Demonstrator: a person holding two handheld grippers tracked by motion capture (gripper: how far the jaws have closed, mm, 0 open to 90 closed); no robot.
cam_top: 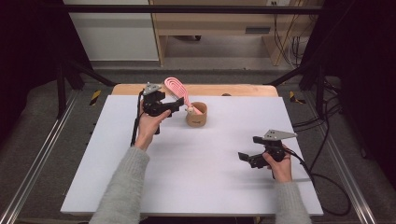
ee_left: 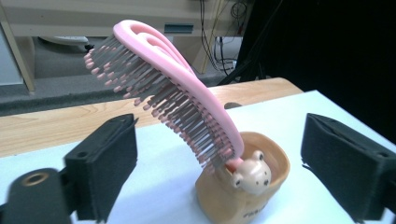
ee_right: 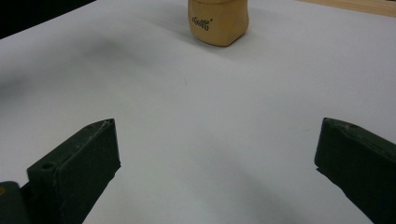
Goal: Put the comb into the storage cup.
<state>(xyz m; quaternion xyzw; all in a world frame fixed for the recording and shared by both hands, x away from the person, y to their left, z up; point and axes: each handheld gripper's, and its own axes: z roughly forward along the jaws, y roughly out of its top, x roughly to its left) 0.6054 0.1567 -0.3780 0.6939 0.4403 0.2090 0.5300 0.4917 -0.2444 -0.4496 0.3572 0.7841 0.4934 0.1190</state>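
- Pink plastic hairbrush point(ee_left: 177, 93) stands with its handle end down in a tan cup point(ee_left: 243, 191) and leans out over the rim, bristles facing down and toward the left gripper's camera.
- Tan cup has a small bear figure point(ee_left: 252, 175) on its rim, just beside the spot where the brush handle goes in; dark lettering shows on its side in the right gripper view point(ee_right: 217, 21).
- From the high view, the cup point(cam_top: 196, 115) sits on the far middle part of the white table top point(cam_top: 196, 177), and the brush point(cam_top: 177, 88) slants up and away to the left of it.
- Left gripper point(cam_top: 175, 106) is held just beside the brush and cup — its jaws are spread wide, one on each side of the brush in its own view, and neither pad touches the brush.
- Left hand point(cam_top: 149, 123) holds that gripper from below, a grey sleeve point(cam_top: 123, 186) running back to the near edge.
- Right gripper point(cam_top: 246, 156) sits low over the near right part of the table, well apart from the cup — its jaws are spread wide with bare white surface between them.
- Wooden table edge point(cam_top: 233, 89) shows beyond the white top.
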